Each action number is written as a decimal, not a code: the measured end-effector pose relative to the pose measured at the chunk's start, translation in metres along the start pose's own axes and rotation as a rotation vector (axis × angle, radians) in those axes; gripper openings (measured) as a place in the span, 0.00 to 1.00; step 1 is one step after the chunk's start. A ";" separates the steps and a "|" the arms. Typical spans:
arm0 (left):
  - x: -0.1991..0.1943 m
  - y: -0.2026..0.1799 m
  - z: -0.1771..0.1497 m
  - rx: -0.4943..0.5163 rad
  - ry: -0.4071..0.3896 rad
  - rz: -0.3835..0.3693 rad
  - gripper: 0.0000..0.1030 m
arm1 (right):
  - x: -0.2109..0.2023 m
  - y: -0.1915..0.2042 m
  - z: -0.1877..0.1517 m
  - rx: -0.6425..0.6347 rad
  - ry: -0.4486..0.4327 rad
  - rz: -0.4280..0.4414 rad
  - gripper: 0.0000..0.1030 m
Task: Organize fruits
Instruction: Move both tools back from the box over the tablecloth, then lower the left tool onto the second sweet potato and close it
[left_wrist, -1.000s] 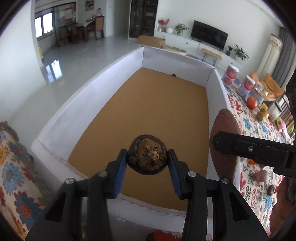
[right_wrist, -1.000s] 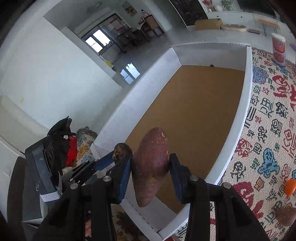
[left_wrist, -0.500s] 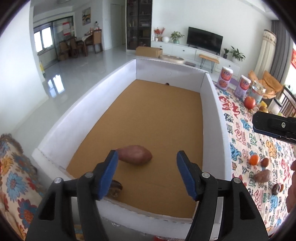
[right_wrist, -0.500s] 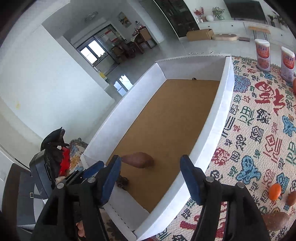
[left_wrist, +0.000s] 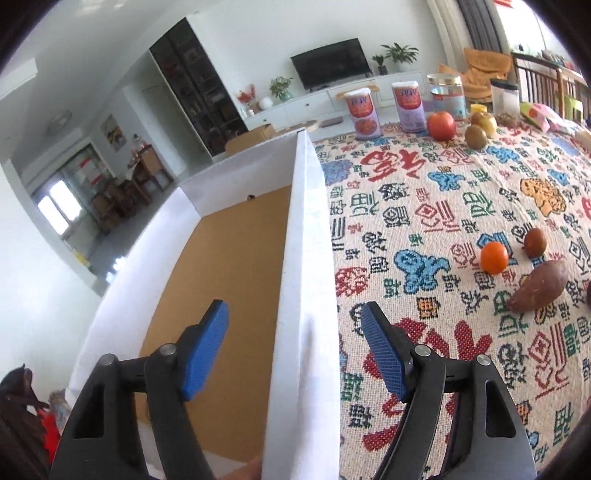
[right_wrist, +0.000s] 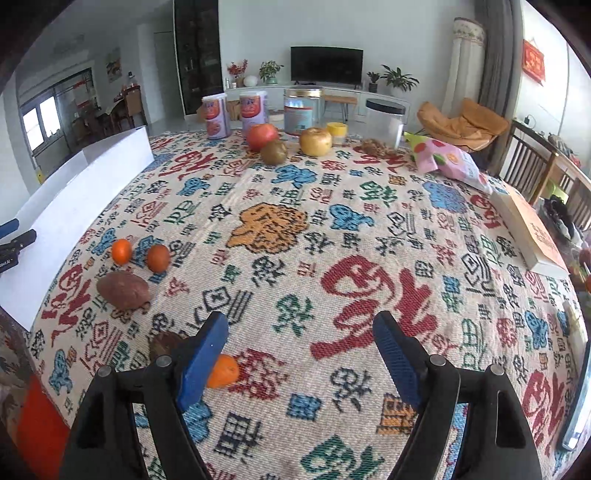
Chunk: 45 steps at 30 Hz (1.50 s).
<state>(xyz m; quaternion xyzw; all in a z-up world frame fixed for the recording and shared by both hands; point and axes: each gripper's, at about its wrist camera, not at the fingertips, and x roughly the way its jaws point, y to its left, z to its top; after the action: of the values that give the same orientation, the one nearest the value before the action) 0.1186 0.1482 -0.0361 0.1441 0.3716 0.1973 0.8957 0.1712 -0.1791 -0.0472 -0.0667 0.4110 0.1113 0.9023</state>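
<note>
Left gripper (left_wrist: 295, 347) jaws apart, empty, straddling the right wall of the white cardboard box with brown floor (left_wrist: 306, 236). Right gripper (right_wrist: 299, 354) jaws apart, empty, above the patterned woven tablecloth (right_wrist: 332, 236). Reddish-brown sweet potato (right_wrist: 123, 290) lies on cloth near box, small orange tangerine (right_wrist: 121, 251) just beyond it.

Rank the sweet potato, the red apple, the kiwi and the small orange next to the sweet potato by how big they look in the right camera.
1. Sweet potato, though it lies nearer the camera.
2. Red apple.
3. Kiwi.
4. Small orange.
</note>
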 end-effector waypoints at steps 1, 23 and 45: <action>-0.002 -0.001 -0.002 0.012 -0.004 0.016 0.78 | 0.003 -0.019 -0.010 0.022 0.009 -0.038 0.78; -0.069 -0.004 -0.013 -0.346 -0.153 -0.214 0.95 | 0.046 -0.095 -0.039 0.175 0.101 -0.153 1.00; 0.025 -0.087 -0.050 -0.196 0.137 -0.382 1.00 | 0.047 -0.097 -0.039 0.186 0.102 -0.141 1.00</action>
<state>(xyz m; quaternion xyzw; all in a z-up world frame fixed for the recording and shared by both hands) 0.1196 0.0882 -0.1209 -0.0303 0.4311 0.0686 0.8992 0.1976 -0.2747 -0.1056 -0.0168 0.4593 0.0056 0.8881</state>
